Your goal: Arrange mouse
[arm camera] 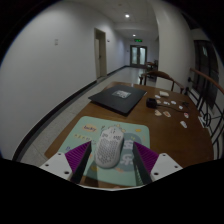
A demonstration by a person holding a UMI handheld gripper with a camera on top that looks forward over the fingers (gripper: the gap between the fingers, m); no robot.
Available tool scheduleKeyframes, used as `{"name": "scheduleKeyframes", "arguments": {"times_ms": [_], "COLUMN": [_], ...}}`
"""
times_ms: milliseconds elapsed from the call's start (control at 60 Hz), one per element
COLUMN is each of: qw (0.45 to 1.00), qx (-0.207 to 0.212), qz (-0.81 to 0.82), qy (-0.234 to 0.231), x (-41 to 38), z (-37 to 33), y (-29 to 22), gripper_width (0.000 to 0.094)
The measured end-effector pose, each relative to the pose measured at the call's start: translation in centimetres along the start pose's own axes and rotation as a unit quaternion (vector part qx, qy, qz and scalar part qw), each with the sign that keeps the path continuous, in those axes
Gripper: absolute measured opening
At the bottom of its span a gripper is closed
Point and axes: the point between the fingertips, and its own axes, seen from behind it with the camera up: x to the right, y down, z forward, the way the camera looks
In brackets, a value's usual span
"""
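White perforated mouse (109,147), resting on pale green mouse mat (85,128) on wooden desk (170,140), stands between spread tool (110,163) fingers (gaps either side); step: approach, closing grip judged next.

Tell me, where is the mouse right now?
In the gripper view, the white mouse sits on the pale mouse mat, between the open gripper fingers, nearer than the black laptop.

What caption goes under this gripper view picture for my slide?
Open gripper with white mouse between its fingers, resting on a mouse mat.
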Motion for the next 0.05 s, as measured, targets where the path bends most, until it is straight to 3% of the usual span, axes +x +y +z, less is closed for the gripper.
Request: {"name": "scheduleKeyframes", "arguments": {"times_ms": [50], "qw": [1.0], "qx": [0.002], "qz": [-0.003], "qy": [-0.015], "x": [0.3], "z": [-2.3], "y": [0.5], "gripper_width": [0.0844]}}
